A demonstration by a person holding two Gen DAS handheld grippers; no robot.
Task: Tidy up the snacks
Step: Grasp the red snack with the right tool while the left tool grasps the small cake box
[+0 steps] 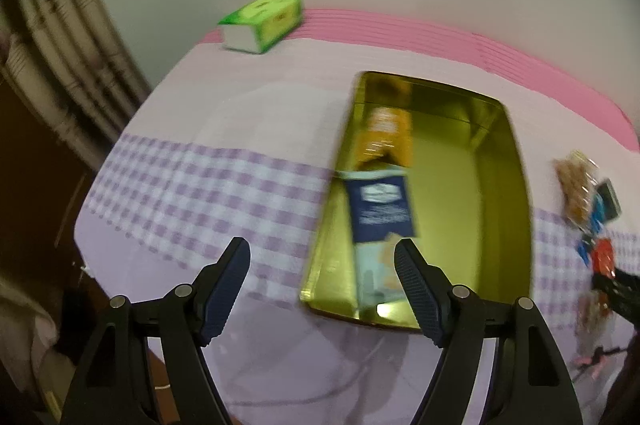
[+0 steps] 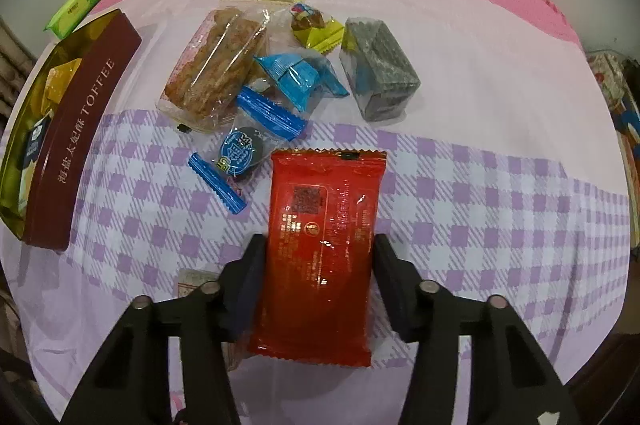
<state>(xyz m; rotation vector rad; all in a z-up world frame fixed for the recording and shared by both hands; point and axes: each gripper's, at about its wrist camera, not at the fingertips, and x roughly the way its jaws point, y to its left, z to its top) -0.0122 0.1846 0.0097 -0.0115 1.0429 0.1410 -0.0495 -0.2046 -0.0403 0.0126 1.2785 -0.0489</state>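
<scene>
Right wrist view: the right gripper [image 2: 318, 257] points down at the checked tablecloth [image 2: 480, 193], its two fingers [image 2: 250, 265] set against the long edges of a red snack packet [image 2: 324, 249] that lies flat between them; the jaws stand partly closed, pressing on the packet. Beyond the packet lies a loose cluster of snacks: a round dark biscuit in a blue-ended wrapper [image 2: 242, 153], a blue wrapped sweet [image 2: 298, 75], a clear pack of brown cake slices [image 2: 218, 65], a small yellow-wrapped sweet [image 2: 316, 29] and a grey-green wrapped block [image 2: 378, 69]. At far left stands the gold toffee tin [image 2: 80, 129], its maroon wall facing the camera, with a green tissue pack [image 2: 74, 11] behind it.

Left wrist view (blurred): the left gripper [image 1: 322, 257] hangs above the near end of the tin [image 1: 472, 193], jaws wide apart and holding nothing. Inside the tin, along its left wall, lie a navy-labelled packet [image 1: 380, 213] and, farther back, an orange packet [image 1: 390, 133]. The remaining snacks appear at the right edge; the tissue pack [image 1: 262, 23] lies at the far side of the table.
</scene>
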